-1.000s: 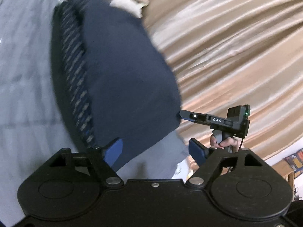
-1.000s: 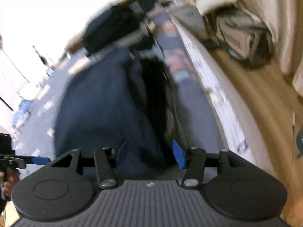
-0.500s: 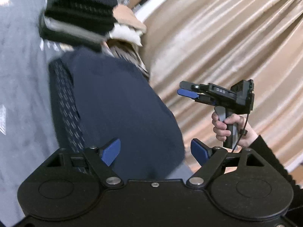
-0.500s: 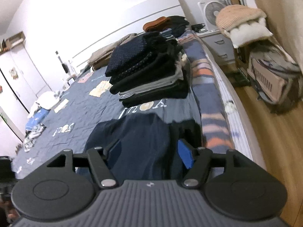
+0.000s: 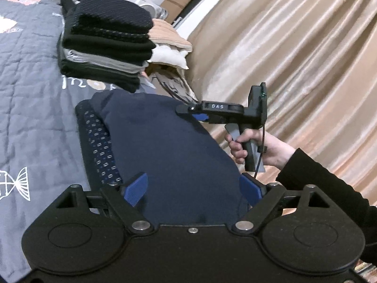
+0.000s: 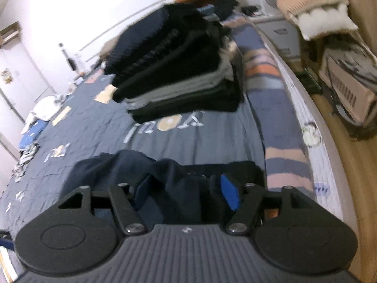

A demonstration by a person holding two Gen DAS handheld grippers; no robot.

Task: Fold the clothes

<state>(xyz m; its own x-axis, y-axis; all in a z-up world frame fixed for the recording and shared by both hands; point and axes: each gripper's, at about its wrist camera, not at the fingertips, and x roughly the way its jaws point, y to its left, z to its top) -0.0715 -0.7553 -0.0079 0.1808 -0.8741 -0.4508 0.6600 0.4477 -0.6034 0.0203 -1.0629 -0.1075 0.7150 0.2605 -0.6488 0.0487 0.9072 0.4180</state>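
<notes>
Grey-blue quilted bed (image 5: 30, 122) carries 1 stack of folded clothes (image 5: 106, 47) at far end and 1 navy garment (image 5: 165, 155) nearer, w/ patterned lining showing on its left edge. Left claw (image 5: 193, 188) is spread wide, empty, garment's near end cut off behind its body. Right claw (image 6: 186, 188), blurred, fingers apart over the bunched garment; contact can't be told.

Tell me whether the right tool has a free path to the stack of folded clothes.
Probably yes: only bare quilt separates the navy garment under the open right tool from the stack.
</notes>
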